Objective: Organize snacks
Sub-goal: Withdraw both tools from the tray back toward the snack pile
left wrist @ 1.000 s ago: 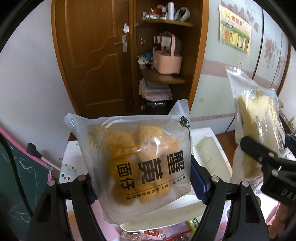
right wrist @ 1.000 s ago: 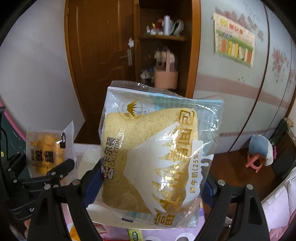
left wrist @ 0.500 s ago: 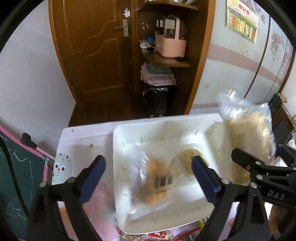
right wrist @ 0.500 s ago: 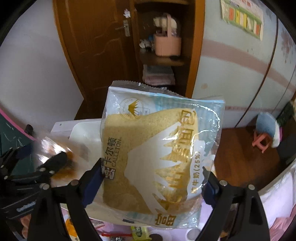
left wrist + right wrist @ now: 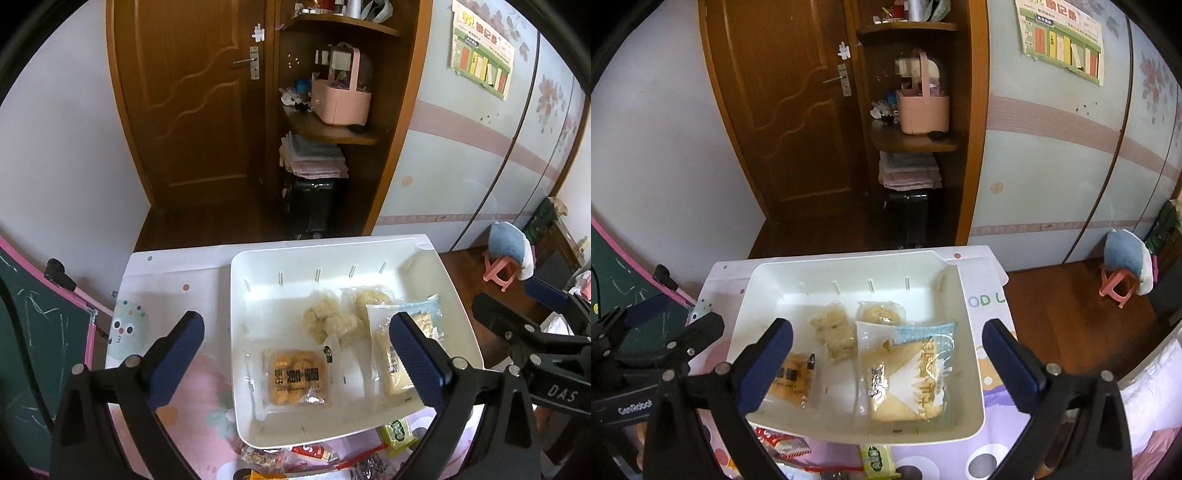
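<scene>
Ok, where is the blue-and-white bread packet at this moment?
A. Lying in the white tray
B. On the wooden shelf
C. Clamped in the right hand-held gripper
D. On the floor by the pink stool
A: the bread packet lies flat in the white tray, with nothing between the jaws of the opening right hand-held gripper.

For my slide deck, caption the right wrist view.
Right gripper opening above white tray holding four wrapped snacks.
</scene>
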`<action>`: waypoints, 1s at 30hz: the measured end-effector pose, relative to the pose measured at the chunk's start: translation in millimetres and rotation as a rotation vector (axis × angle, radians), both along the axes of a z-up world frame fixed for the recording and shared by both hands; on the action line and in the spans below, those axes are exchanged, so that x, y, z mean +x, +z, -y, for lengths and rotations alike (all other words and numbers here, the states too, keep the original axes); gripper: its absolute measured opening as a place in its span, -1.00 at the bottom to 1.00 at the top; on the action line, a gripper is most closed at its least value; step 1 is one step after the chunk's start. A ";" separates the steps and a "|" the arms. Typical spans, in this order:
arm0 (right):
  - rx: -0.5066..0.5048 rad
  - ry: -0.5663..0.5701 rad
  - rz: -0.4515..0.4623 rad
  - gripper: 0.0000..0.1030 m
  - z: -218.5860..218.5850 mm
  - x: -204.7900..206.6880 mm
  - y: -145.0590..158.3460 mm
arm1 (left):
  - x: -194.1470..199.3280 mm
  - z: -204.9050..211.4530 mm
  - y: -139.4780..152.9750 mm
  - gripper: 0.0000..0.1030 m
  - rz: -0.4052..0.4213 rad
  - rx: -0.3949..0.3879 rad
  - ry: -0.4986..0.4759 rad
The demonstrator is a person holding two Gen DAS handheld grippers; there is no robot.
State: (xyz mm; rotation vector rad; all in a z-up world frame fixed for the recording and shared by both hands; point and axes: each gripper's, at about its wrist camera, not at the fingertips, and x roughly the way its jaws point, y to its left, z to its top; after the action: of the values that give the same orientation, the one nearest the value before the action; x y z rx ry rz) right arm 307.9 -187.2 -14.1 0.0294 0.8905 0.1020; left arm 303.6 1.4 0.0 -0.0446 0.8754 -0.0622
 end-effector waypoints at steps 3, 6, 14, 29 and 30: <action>-0.008 0.006 0.011 0.99 -2.2 -10.4 8.3 | -11.2 0.2 9.3 0.94 0.014 0.012 -0.003; -0.009 0.009 0.020 0.99 -3.4 -19.2 16.7 | -23.0 0.5 19.8 0.94 0.030 0.019 -0.005; -0.035 0.013 0.060 0.99 -5.7 -59.6 47.9 | -65.8 -2.5 52.0 0.94 0.077 0.036 -0.011; -0.092 0.070 0.120 0.99 -10.3 -152.1 90.1 | -168.0 -5.5 91.1 0.94 0.178 0.084 -0.048; -0.094 0.081 0.121 0.99 -11.2 -159.2 90.4 | -177.5 -6.6 89.7 0.94 0.183 0.077 -0.052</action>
State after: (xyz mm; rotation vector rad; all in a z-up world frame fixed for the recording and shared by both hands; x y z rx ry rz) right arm 148.7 -176.0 76.3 -0.0994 0.7752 0.1359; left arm 126.1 8.1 89.6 0.0550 0.6950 -0.0803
